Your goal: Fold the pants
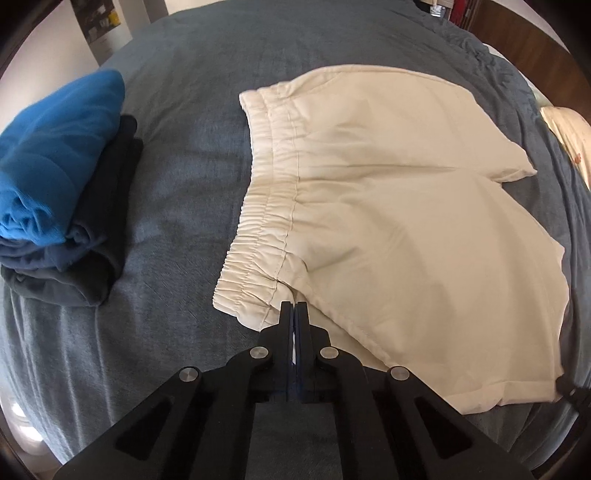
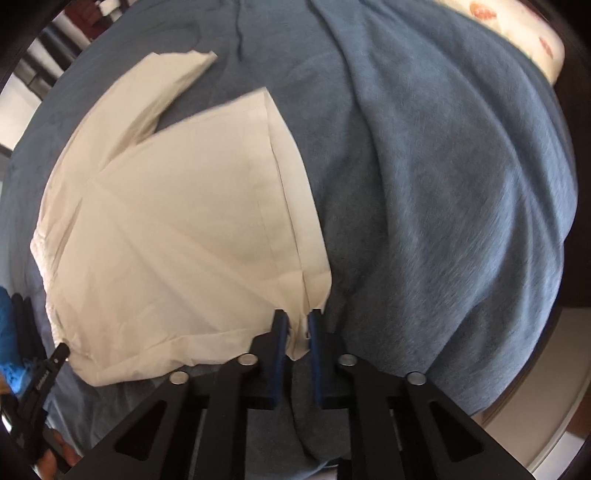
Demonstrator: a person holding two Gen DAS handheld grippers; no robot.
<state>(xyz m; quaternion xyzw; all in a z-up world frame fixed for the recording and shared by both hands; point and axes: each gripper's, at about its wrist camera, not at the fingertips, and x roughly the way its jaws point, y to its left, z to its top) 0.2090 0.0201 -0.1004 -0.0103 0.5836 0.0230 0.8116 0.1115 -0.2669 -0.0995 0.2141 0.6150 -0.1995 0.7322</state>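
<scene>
Pinching the near corner of the cream shorts [image 1: 388, 206] just below the elastic waistband, the left gripper [image 1: 294, 308] has its two black fingers pressed together on the fabric at the side seam. On the other side, the right gripper [image 2: 295, 317] stands over the near hem corner of one leg; a fold of the cream cloth sits between its blue-lined fingers [image 2: 280, 332], which in this blurred view show a narrow gap, so they look closed on the cloth rather than spread. Both tools point steeply down at the bed.

At the left edge of the right wrist view the left gripper shows again as a black bar with small pale lettering along it, too small and blurred to read.

Beyond the fingers, the shorts lie flat and spread out on a grey-blue bedspread [image 1: 177, 192], waistband toward the left of the left wrist view, both legs running to the right, the far leg a little apart from the near one at the hems. No label or print can be made out on the fabric.

Farther left on the bedspread, well apart from the shorts, sits a stack of folded clothes [image 1: 62, 192]: a bright blue garment on top, darker blue and charcoal ones under it. At the far right edge lies a pale floral pillow [image 2: 532, 40]. On the wall behind hangs a dark poster [image 1: 99, 26], its writing unreadable.
</scene>
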